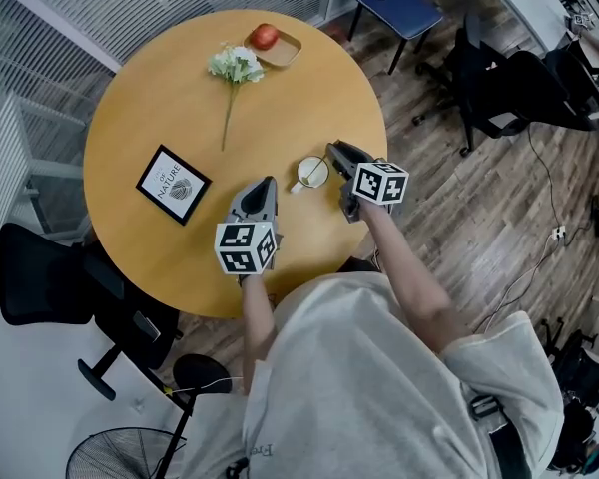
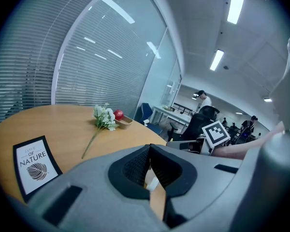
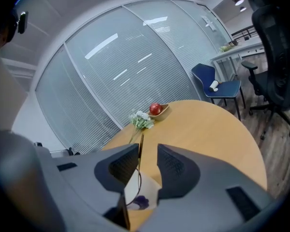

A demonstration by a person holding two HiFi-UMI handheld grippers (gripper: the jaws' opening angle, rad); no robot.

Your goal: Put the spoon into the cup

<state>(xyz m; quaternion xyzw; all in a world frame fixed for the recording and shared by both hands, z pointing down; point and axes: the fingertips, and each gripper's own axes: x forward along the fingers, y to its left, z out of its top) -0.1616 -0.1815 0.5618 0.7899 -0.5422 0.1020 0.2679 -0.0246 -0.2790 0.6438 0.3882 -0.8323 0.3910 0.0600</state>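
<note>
A white cup [image 1: 311,173] stands on the round wooden table [image 1: 140,118], near its front right edge. In the right gripper view a thin wooden spoon handle [image 3: 140,158] rises out of the cup [image 3: 135,192], close to the left pad. My right gripper [image 3: 147,146] is open around that handle, and its pads do not press on it. In the head view the right gripper [image 1: 331,150] sits just right of the cup. My left gripper [image 1: 269,183] is shut and empty, left of the cup and pointing past it.
A white flower [image 1: 235,65] lies at the table's far side beside a wooden dish with a red apple [image 1: 266,36]. A framed card [image 1: 173,184] lies at the left. A blue chair [image 1: 394,3] and black chairs [image 1: 499,88] stand around the table.
</note>
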